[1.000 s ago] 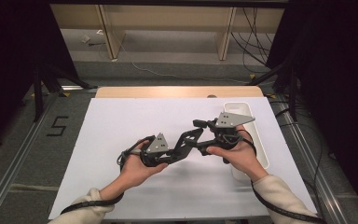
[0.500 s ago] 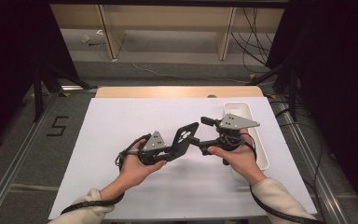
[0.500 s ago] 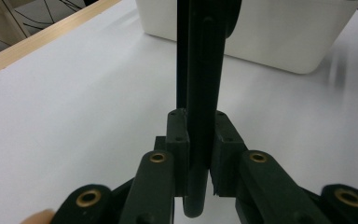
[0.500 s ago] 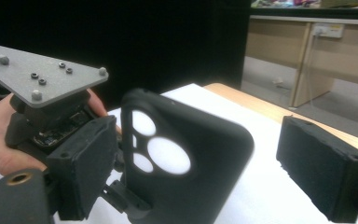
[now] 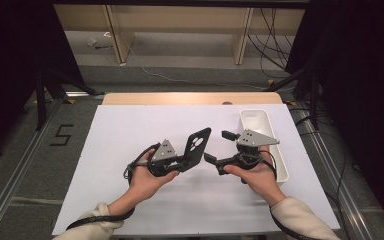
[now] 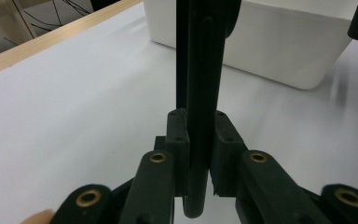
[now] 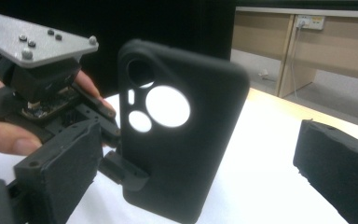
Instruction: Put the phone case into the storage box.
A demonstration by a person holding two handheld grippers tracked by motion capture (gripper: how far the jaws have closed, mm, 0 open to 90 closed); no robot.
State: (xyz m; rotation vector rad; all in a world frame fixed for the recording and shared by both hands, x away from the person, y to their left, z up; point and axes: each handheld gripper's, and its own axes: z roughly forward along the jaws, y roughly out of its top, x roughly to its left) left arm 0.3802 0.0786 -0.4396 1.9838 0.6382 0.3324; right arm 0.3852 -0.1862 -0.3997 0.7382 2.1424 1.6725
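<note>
A black phone case [image 5: 198,145] with round camera cut-outs stands tilted up over the white table cover [image 5: 130,130]. My left gripper [image 5: 186,162] is shut on its lower edge. In the left gripper view the case [image 6: 200,56] runs edge-on between the pads [image 6: 177,135], which press on both faces. My right gripper [image 5: 220,146] sits just right of the case, and its jaws have just been opening. In the right gripper view the case [image 7: 182,154] stands free between the wide jaws, whose fingers [image 7: 340,163] do not touch it. The left gripper [image 7: 121,170] clamps the case from the left.
A white rectangular tray [image 5: 262,120] lies at the table's right side, just behind my right hand, and appears as a white box [image 6: 284,42] in the left gripper view. The table's wooden far edge [image 5: 190,98] borders a dark floor with cables.
The right gripper's jaws have spread wide and let go of the case. The two hands have drawn apart, and the case now stands more upright in the left gripper alone.
</note>
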